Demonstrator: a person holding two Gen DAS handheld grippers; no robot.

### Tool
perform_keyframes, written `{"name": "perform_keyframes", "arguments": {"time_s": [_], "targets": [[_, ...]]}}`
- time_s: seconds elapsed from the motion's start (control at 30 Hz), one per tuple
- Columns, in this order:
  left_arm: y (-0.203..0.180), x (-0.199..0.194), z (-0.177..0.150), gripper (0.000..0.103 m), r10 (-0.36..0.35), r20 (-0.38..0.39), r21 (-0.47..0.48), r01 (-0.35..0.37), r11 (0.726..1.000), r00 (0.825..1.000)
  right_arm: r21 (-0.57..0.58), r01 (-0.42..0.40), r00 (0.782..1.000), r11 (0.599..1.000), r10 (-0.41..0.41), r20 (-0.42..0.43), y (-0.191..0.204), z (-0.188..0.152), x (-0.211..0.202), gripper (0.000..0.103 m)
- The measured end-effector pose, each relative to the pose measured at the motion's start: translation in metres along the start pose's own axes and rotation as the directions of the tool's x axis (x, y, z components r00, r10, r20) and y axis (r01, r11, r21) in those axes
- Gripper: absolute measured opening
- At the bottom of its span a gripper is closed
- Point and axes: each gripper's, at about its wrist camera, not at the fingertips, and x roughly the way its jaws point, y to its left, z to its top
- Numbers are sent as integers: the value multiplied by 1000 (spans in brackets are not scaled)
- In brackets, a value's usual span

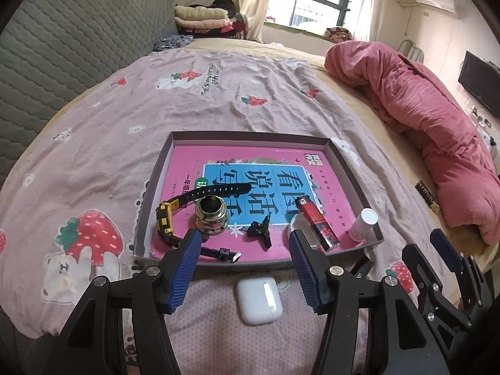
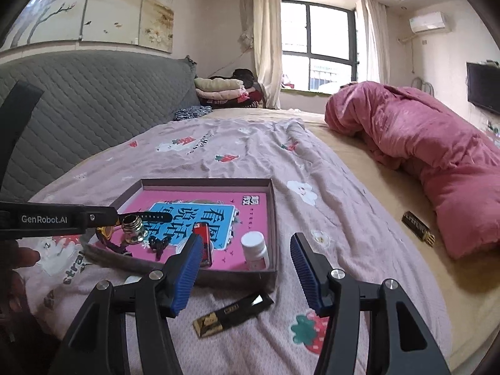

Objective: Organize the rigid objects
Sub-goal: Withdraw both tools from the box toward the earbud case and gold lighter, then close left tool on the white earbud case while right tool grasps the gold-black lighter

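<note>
Pink booklet [image 1: 250, 168] in the tray: large Chinese characters 看图说话 on its blue panel, seen upside down; smaller line beside it apparently begins 一年级. Left gripper [image 2: 56, 218] side plate: "GenRobot.AI" in white letters.

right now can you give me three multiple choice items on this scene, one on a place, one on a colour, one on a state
1. Where is the white earbud case?
A. inside the tray
B. on the bedsheet in front of the tray
C. on the pink quilt

2. What colour is the lighter in the tray?
A. red
B. green
C. white

3. How does the left claw stand?
A. shut on the watch
B. open and empty
C. shut on the lighter

Answers:
1 B, it lies on the sheet outside the tray's near wall.
2 A, its body is red.
3 B, its blue pads stand apart with nothing between them.
</note>
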Motion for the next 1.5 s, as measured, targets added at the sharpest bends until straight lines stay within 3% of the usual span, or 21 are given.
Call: {"name": "perform_keyframes", "arguments": {"time_s": [0.33,0.9,1.5], "targets": [[-1,-11,-17,60,-31,-21,17,31,999,999,80,20,996,997,-13,-85,-17,-13,-8,57],[-4,-23,-37,60,-45,-57,22,46,999,997,83,-23,989,996,35,-144,4,-17,-21,57],[-3,5,-60,60,-42,-137,29,46,999,990,90,-23,976,996,42,-215,6,-29,-1,57]]}}
